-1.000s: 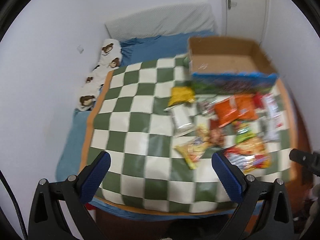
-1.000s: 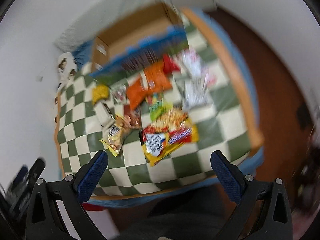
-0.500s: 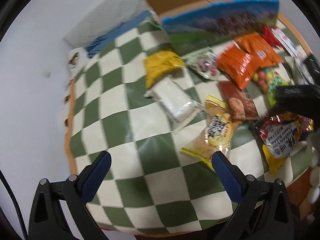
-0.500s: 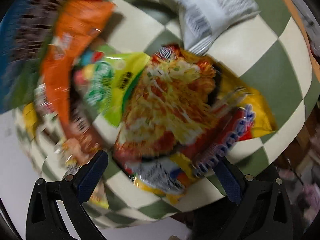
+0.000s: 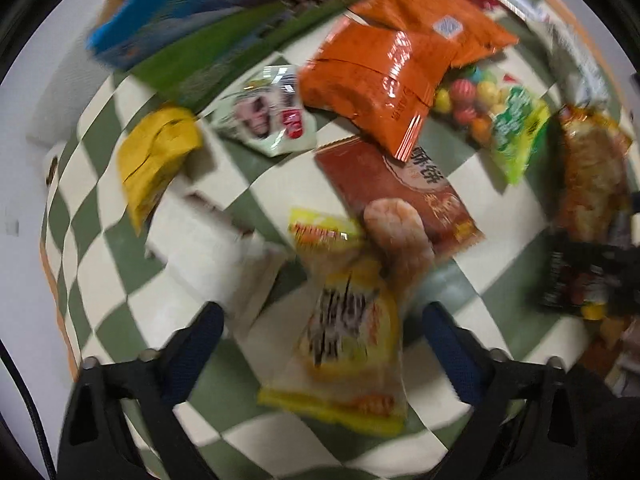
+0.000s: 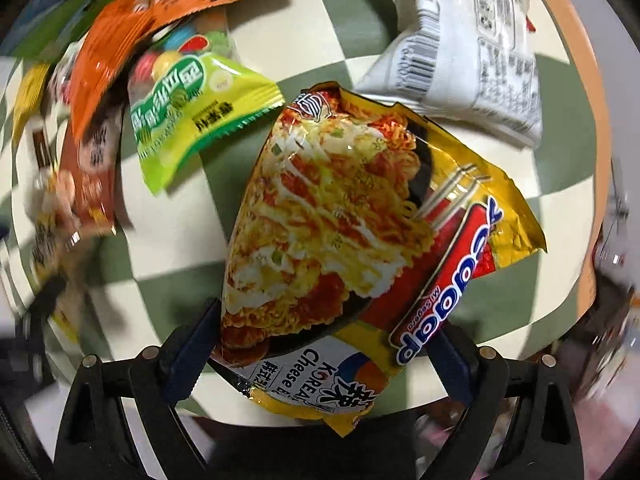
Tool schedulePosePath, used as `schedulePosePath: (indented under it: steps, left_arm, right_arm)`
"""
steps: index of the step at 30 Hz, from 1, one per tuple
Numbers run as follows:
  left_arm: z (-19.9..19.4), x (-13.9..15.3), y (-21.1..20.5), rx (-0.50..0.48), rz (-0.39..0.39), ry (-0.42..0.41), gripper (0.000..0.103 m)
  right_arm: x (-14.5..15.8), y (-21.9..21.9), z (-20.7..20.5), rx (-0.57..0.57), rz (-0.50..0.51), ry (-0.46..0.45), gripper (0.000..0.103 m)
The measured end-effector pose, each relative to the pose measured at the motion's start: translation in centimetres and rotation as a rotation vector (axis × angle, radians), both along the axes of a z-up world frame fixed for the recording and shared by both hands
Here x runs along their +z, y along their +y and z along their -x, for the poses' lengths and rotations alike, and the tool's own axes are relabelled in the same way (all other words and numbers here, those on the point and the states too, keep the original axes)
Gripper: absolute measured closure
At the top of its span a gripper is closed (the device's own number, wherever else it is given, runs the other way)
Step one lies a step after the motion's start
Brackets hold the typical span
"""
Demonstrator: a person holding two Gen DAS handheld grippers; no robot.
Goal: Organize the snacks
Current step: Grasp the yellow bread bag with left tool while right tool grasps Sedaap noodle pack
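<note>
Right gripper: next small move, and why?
Probably close the right gripper on the noodle packet. Its open blue fingers already straddle the packet's near end on the checkered cloth, one at each side edge, so a pinch looks ready before any lift.

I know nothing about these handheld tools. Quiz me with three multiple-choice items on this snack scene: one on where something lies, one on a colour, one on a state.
1. Where does the yellow noodle packet lie?
A. between the right tool's fingers
B. inside the box
C. on the floor

2. What colour is the checked cloth?
A. red and black
B. green and white
C. plain blue

3. How stands the left tool?
A. shut on a packet
B. open over a yellow snack bag
C. out of view

Answers:
1 A: the right tool has a finger on either side of the packet.
2 B: green and white squares show.
3 B: its fingers stand wide apart around the yellow snack bag.
</note>
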State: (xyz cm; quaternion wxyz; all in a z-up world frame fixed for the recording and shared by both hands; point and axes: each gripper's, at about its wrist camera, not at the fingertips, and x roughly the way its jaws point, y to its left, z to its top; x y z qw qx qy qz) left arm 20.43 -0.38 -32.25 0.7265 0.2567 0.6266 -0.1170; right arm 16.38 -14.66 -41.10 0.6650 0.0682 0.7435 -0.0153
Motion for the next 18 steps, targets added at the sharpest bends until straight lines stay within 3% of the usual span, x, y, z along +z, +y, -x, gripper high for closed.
schedulePosePath:
  steps: [2, 3, 6, 7, 11, 15, 18]
  left_arm:
    - [-0.5, -0.5, 0.0, 0.023, 0.065, 0.048, 0.055]
    - [-0.7, -0.5, 0.2, 0.057, 0.108, 0.07, 0.06]
    - [-0.5, 0.2, 2.3, 0.228, 0.208, 0.085, 0.062]
    - [0.0, 0.2, 3.6, 0.327, 0.25, 0.106, 0.062]
    - [2.4, -0.6, 7.1, 0.572, 0.36, 0.176, 0.061]
    - [4.0, -2.1, 8.2, 0.638, 0.412, 0.224, 0.058]
    - [4.4, -2.6, 7.7, 0.602, 0.394, 0.214, 0.056]
  right_arm:
    - [-0.1, 0.6, 0.5, 0.059, 0.007, -0.002, 0.005]
    - [-0.2, 0.9, 0.6, 0.085, 0.016, -0.01, 0.005]
    - [0.4, 2.5, 1.3, 0.145, 0.061, -0.049, 0.005]
    - [0.5, 2.8, 1.9, 0.141, 0.064, -0.06, 0.005]
    - [1.1, 2.6, 2.8, 0.035, 0.045, -0.075, 0.004]
    - [0.8, 2.7, 2.4, -0.04, 0.038, -0.078, 0.003]
    - [0.8, 5.4, 2.1, 0.097, 0.051, -0.079, 0.005]
